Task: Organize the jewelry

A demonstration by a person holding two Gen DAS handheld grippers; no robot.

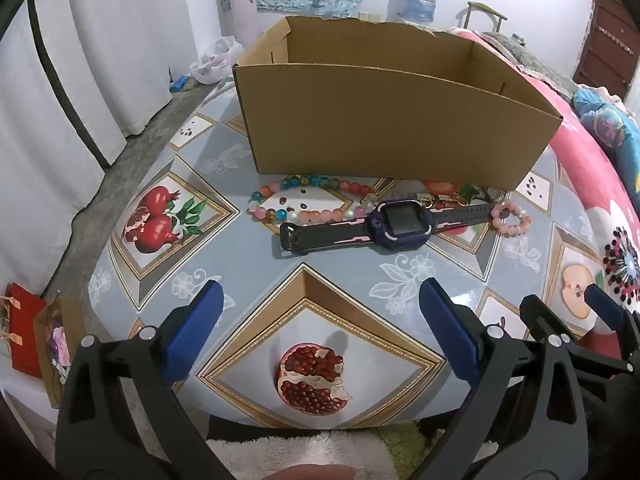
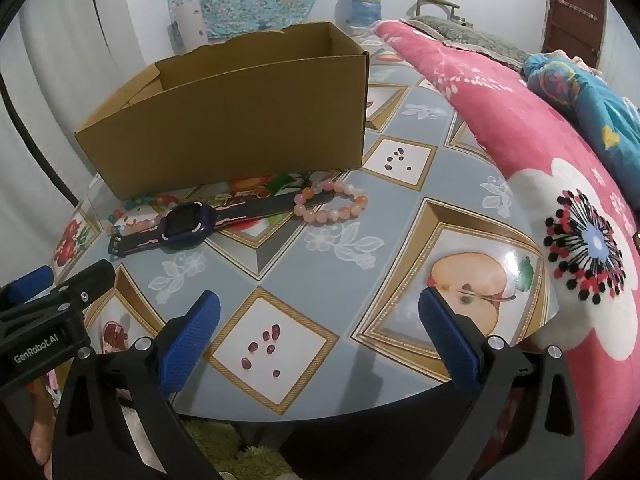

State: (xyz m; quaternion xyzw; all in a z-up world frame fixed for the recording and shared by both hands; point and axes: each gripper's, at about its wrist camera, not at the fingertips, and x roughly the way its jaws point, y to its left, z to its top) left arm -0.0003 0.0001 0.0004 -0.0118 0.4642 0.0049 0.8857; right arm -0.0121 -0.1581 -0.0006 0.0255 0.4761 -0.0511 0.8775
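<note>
Both the left gripper (image 1: 320, 320) and right gripper (image 2: 320, 328) hang with jaws wide apart above the table (image 1: 248, 280), where a purple watch (image 1: 394, 222) lies between beaded bracelets before an open cardboard box (image 1: 392, 128), the gold charms (image 1: 426, 199) seen clearly only from the left wrist.

Round table in front of me, everything on it bunched up by the box

My table (image 1: 256, 280) has that glossy grey-blue cover printed with pomegranates, a cut apple and seeds in gold diamond frames. An open cardboard box (image 1: 384, 128) sits toward the far side. Right in front of it, on the cover, lies a multicoloured bead bracelet (image 1: 308, 200) on the left, with a dark purple smartwatch (image 1: 394, 222) stretched out flat just beside it, strap touching the beads. A pink bead bracelet (image 2: 330, 204) lies at the watch's other strap end. Some small gold bits (image 1: 426, 199) sit behind the watch, too tiny to make out.
</note>
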